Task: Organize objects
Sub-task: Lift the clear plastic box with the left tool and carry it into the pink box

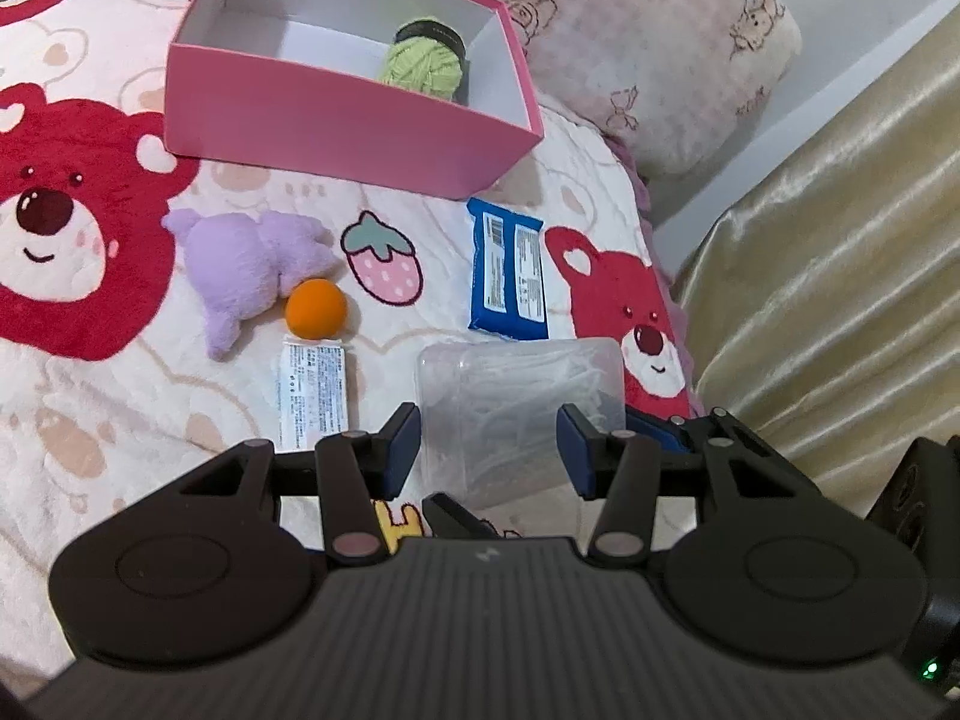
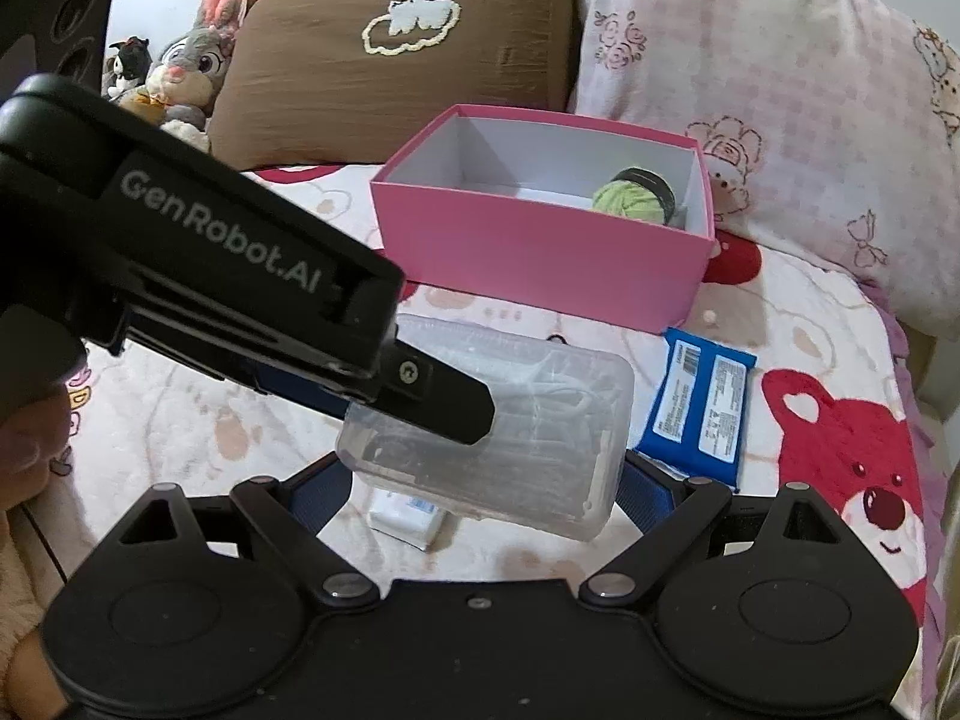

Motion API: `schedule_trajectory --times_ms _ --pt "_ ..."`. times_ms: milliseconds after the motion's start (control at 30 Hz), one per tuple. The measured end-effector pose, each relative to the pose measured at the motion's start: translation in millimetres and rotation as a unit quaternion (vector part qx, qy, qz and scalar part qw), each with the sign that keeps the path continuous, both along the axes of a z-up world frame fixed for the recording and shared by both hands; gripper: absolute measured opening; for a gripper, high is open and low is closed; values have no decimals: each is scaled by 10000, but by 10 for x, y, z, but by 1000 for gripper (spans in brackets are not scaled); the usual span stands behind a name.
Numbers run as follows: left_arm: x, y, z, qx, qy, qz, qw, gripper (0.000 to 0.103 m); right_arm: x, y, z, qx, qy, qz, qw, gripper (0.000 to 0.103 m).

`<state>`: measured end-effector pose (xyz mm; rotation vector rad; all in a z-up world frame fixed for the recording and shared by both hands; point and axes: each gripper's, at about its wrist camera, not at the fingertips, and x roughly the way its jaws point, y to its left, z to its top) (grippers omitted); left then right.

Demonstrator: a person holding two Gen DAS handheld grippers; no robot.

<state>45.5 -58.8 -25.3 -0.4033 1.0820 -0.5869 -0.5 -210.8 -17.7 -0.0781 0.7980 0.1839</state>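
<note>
Starting at the left, a purple plush toy (image 1: pixel 252 264), an orange ball (image 1: pixel 316 309) and a white labelled packet (image 1: pixel 315 390) lie on the bear-print blanket (image 1: pixel 90 420), none of them held. In the middle, the left gripper (image 1: pixel 486 438) pinches the clear plastic box (image 1: pixel 516 396) across its narrow width. The right wrist view shows the box tilted and lifted off the blanket, in front of the open pink box (image 1: pixel 336 126). The right gripper (image 2: pixel 486 492) is spread wide, one finger past each end of the clear box; I cannot tell whether its pads press on it. The clear box looks light, with thin, smooth walls that probably flex and slip, and its loose white contents may shift. A moderate grip low on the flat sides, near the stiffer corners, seems safest. Further right, a blue packet (image 1: pixel 510 270) lies flat. The pink box already holds a green yarn ball (image 1: pixel 420 63).
</note>
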Motion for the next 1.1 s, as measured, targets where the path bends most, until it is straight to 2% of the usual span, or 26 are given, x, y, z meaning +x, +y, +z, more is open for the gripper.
schedule_trajectory --times_ms 267,567,800,1100 --pt "53 115 309 126 -351 103 9993 48 159 95 254 -106 -164 244 9995 95" --pt "311 305 524 242 -642 355 9970 48 522 230 404 -9 -371 371 9986 95" --pt "595 449 657 227 -753 556 9954 48 850 310 530 11 -484 500 9976 95" --pt "1126 475 727 191 -827 788 9933 48 1487 291 667 -156 -473 772 9958 95"
